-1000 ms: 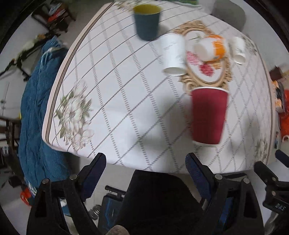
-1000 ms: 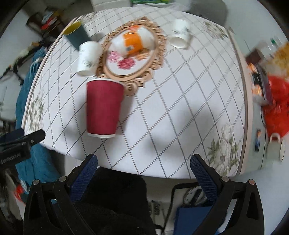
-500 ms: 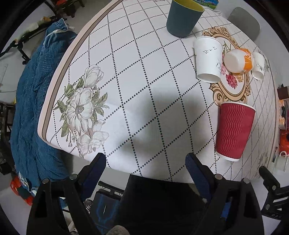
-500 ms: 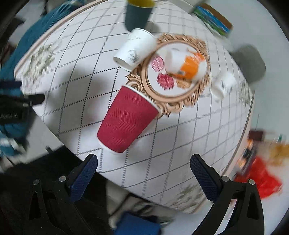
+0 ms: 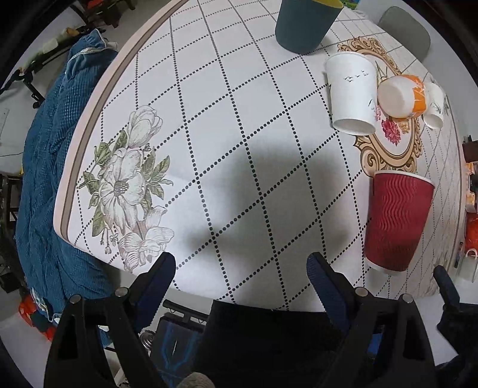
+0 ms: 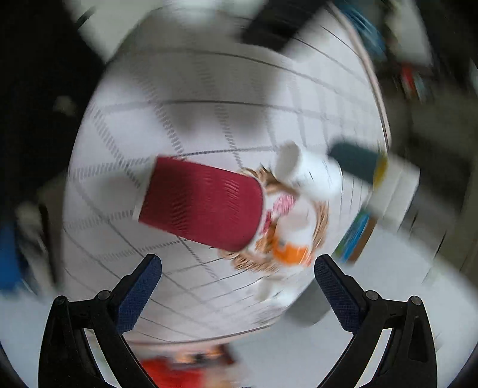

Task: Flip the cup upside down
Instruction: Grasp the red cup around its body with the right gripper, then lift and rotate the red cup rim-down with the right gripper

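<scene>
Crowding the red ribbed cup (image 5: 395,218): white paper cup (image 5: 352,92), orange-white cup (image 5: 401,95), small white cup (image 5: 434,103), teal cup (image 5: 301,22) behind. Red cup stands upright, near table's (image 5: 209,119) front-right edge. Floral gridded cloth; blue blanket (image 5: 44,167) left. Left gripper (image 5: 242,276) and right gripper (image 6: 237,274) both spread wide, empty; right view blurred.

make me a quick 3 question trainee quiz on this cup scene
1. True or false: the red cup stands mouth down on the table.
2. Which cup stands upright? A) white cup B) dark teal cup C) orange cup
3. Fill in: both hand-held grippers are ____, holding nothing.

Key: 1 true; 2 B; 3 open (left hand-held gripper, right hand-held gripper).
</scene>
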Motion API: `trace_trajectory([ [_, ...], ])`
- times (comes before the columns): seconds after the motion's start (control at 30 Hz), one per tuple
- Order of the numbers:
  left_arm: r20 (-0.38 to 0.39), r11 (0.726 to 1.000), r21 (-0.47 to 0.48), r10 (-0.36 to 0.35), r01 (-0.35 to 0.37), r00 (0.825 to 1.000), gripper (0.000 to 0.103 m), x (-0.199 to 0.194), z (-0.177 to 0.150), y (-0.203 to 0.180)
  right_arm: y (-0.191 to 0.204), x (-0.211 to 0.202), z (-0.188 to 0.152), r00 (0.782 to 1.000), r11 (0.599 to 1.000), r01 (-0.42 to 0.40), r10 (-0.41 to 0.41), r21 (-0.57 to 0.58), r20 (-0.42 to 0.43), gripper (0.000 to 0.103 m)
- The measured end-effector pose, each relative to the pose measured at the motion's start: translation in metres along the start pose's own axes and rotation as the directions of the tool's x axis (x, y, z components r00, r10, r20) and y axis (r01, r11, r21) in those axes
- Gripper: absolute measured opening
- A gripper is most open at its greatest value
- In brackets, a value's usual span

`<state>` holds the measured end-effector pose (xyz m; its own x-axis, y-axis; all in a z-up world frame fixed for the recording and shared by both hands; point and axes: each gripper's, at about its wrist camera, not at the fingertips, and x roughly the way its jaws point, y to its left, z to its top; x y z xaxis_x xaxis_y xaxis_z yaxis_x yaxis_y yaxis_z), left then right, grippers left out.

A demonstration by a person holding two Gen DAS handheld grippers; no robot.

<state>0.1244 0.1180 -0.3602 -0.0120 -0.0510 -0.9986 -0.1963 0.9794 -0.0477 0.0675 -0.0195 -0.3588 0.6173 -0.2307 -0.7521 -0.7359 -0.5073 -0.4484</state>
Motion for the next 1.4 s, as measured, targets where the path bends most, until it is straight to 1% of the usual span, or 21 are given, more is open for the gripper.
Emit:
trace_trajectory([
  [0.03, 0.000, 1.000, -0.003, 0.007, -0.007, 1.000, 0.090, 0.003, 0.001, 0.000, 0.008, 0.003, 0.000, 1.000, 0.996, 0.026, -0.025, -0.087, 0.012, 0.103],
  [0.1, -0.001, 1.000, -0.018, 0.014, -0.014, 1.000, 0.090, 0.009, 0.004, 0.001, 0.022, 0.009, 0.000, 0.997, 0.968, 0.073, -0.066, -0.239, 0.036, 0.103],
  [0.17, -0.004, 0.999, -0.036, 0.010, -0.010, 1.000, 0.090, 0.014, 0.007, 0.003, 0.035, 0.017, 0.000, 0.992, 0.921, 0.123, -0.108, -0.370, 0.061, 0.103],
  [0.23, -0.012, 0.999, -0.047, 0.017, -0.018, 1.000, 0.090, 0.020, 0.010, 0.004, 0.047, 0.026, -0.002, 0.986, 0.859, 0.167, -0.139, -0.484, 0.093, 0.103],
  [0.33, -0.020, 0.998, -0.055, 0.025, -0.026, 0.999, 0.090, 0.027, 0.014, 0.004, 0.055, 0.040, -0.004, 0.977, 0.778, 0.214, -0.170, -0.591, 0.131, 0.103],
  [0.37, -0.023, 0.998, -0.056, 0.026, -0.028, 0.999, 0.090, 0.029, 0.014, 0.004, 0.057, 0.044, -0.003, 0.975, 0.755, 0.224, -0.174, -0.616, 0.142, 0.103],
  [0.47, -0.027, 0.998, -0.056, 0.037, -0.038, 0.999, 0.090, 0.032, 0.016, 0.003, 0.058, 0.054, 0.001, 0.969, 0.711, 0.248, -0.180, -0.658, 0.171, 0.103],
  [0.67, -0.028, 0.997, -0.057, 0.044, -0.046, 0.999, 0.090, 0.033, 0.019, 0.004, 0.048, 0.070, 0.010, 0.966, 0.667, 0.258, -0.170, -0.699, 0.194, 0.102],
  [0.77, -0.031, 0.997, -0.060, 0.047, -0.049, 0.998, 0.090, 0.034, 0.027, 0.002, 0.043, 0.078, 0.011, 0.967, 0.651, 0.253, -0.167, -0.716, 0.191, 0.096],
  [0.8, -0.030, 0.997, -0.060, 0.048, -0.049, 0.998, 0.090, 0.034, 0.028, 0.003, 0.041, 0.081, 0.012, 0.969, 0.649, 0.248, -0.161, -0.719, 0.190, 0.090],
  [0.83, -0.029, 0.997, -0.060, 0.048, -0.050, 0.998, 0.090, 0.033, 0.031, 0.003, 0.039, 0.082, 0.013, 0.970, 0.652, 0.243, -0.159, -0.718, 0.184, 0.082],
  [0.93, -0.025, 0.997, -0.055, 0.052, -0.054, 0.998, 0.090, 0.030, 0.037, 0.008, 0.044, 0.082, 0.014, 0.973, 0.670, 0.231, -0.151, -0.706, 0.176, 0.082],
  [1.07, -0.026, 0.997, -0.044, 0.057, -0.058, 0.998, 0.090, 0.028, 0.043, 0.011, 0.033, 0.084, 0.019, 0.983, 0.723, 0.183, -0.119, -0.666, 0.141, 0.081],
  [1.1, -0.026, 0.997, -0.042, 0.058, -0.059, 0.998, 0.090, 0.028, 0.043, 0.010, 0.029, 0.084, 0.020, 0.985, 0.740, 0.169, -0.111, -0.651, 0.129, 0.081],
  [1.13, -0.026, 0.997, -0.039, 0.059, -0.060, 0.998, 0.090, 0.028, 0.044, 0.009, 0.024, 0.084, 0.022, 0.988, 0.766, 0.150, -0.098, -0.626, 0.116, 0.081],
  [1.17, -0.026, 0.997, -0.033, 0.063, -0.064, 0.998, 0.090, 0.027, 0.044, 0.007, 0.020, 0.085, 0.023, 0.992, 0.791, 0.124, -0.079, -0.599, 0.101, 0.081],
  [1.27, -0.023, 0.997, -0.021, 0.070, -0.071, 0.997, 0.090, 0.026, 0.045, 0.001, 0.002, 0.087, 0.023, 0.999, 0.879, 0.005, 0.013, -0.477, 0.035, 0.081],
  [1.33, -0.020, 0.997, -0.013, 0.076, -0.077, 0.997, 0.090, 0.024, 0.047, -0.002, -0.011, 0.090, 0.025, 0.998, 0.920, -0.066, 0.070, -0.386, -0.003, 0.081],
  [1.4, -0.019, 0.997, -0.010, 0.078, -0.079, 0.997, 0.090, 0.023, 0.048, -0.007, -0.026, 0.094, 0.023, 0.989, 0.949, -0.149, 0.144, -0.278, -0.039, 0.081],
])
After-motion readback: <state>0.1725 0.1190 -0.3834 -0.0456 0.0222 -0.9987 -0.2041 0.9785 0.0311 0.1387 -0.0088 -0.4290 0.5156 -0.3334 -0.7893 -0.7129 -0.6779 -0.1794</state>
